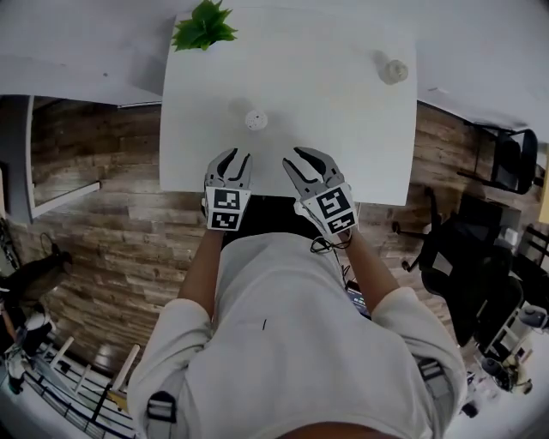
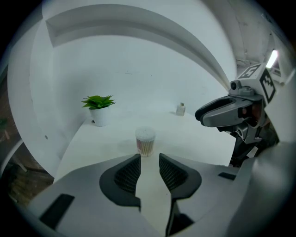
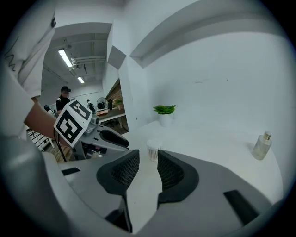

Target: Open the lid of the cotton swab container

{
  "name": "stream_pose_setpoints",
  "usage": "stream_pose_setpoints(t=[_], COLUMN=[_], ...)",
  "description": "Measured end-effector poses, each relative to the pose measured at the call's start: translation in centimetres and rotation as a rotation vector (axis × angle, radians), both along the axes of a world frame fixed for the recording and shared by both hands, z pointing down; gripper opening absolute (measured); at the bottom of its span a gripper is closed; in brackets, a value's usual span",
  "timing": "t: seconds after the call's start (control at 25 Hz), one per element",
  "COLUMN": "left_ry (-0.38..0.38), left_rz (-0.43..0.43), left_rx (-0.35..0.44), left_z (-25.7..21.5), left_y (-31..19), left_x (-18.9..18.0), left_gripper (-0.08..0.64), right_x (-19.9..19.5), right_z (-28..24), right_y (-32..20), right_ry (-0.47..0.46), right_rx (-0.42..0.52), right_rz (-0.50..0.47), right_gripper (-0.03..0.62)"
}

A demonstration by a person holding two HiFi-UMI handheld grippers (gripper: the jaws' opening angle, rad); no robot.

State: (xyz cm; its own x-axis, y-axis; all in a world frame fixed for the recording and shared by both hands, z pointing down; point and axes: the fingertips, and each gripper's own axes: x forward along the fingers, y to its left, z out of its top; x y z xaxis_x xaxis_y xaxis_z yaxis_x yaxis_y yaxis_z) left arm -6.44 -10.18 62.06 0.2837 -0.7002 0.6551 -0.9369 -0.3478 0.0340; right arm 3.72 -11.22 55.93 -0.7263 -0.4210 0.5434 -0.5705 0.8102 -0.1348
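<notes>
The cotton swab container [image 1: 256,120] is a small clear round tub with a white lid, upright near the middle of the white table [image 1: 343,137]. In the left gripper view the cotton swab container [image 2: 145,142] stands just beyond the fingertips, and its lid looks closed. My left gripper [image 1: 233,156] hovers at the table's near edge, a short way in front of the tub, open with nothing between its jaws. Beside it, my right gripper [image 1: 298,158] is also open and empty. In the right gripper view the tub [image 3: 153,150] sits ahead, slightly left.
A small potted plant [image 1: 204,26] stands at the table's far left corner. A small glass bottle [image 1: 394,70] stands at the far right. Black office chairs [image 1: 506,163] stand on the wooden floor to the right of the table.
</notes>
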Motion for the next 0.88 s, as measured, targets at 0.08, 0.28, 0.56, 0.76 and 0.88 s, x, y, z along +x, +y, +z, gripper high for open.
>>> stream_pose_setpoints(t=[0.08,0.28,0.56,0.76,0.88], left_ry=[0.011,0.025,0.026,0.011,0.003], left_rz=[-0.004,0.017,0.04,0.034,0.014], left_rx=[-0.01,-0.033,-0.03,-0.008,0.028], left_z=[1.0,3.2,4.5,5.5,5.7], left_y=[-0.5,-1.8,-4.4,-6.1,-7.1], left_x=[0.0,0.6,1.2,1.4,1.6], left_gripper=[0.143,0.177,0.224,0.245,0.252], right_x=[-0.1,0.5,1.1,1.2,1.5], right_z=[0.5,1.1,1.8,1.9,1.9], right_y=[-0.2,-0.9,-2.3,-3.2,-3.5], right_ry=[0.01,0.033,0.071,0.095,0.096], right_rx=[-0.014,-0.035,-0.037,-0.049,-0.059], right_rz=[0.0,0.029,0.061,0.092,0.117], right_gripper=[0.124,0.123,0.123,0.123,0.123])
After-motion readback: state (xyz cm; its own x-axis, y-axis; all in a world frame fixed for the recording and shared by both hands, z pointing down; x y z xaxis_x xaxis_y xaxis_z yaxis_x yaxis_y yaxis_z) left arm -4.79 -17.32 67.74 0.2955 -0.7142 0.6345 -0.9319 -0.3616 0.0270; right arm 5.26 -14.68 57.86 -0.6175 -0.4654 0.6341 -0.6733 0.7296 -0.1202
